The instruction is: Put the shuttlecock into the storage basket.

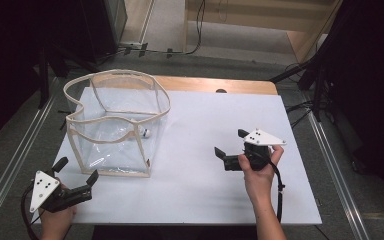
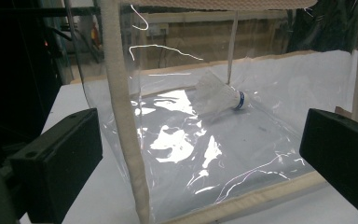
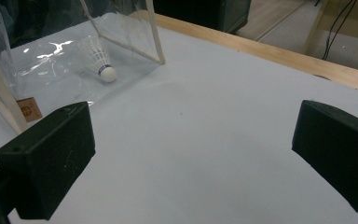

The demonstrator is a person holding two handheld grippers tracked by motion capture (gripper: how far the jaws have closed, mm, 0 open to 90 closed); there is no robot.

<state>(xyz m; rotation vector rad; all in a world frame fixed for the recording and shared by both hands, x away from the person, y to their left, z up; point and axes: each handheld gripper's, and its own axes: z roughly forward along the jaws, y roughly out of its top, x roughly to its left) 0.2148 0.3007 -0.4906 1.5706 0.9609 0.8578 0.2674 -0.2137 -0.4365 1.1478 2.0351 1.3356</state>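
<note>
A clear plastic bag with cream fabric edging stands open on the left half of the white table. A white shuttlecock lies on its side inside it, near the far right corner. My left gripper is open at the near left corner of the table, jaws pointing at the bag's near corner, with nothing between them. My right gripper is open right of the bag, held just above the bare table, nothing in it.
The table's wooden far edge shows behind the white sheet. Dark stands and cables surround the table on the floor. A small brown label sits on the bag's lower corner.
</note>
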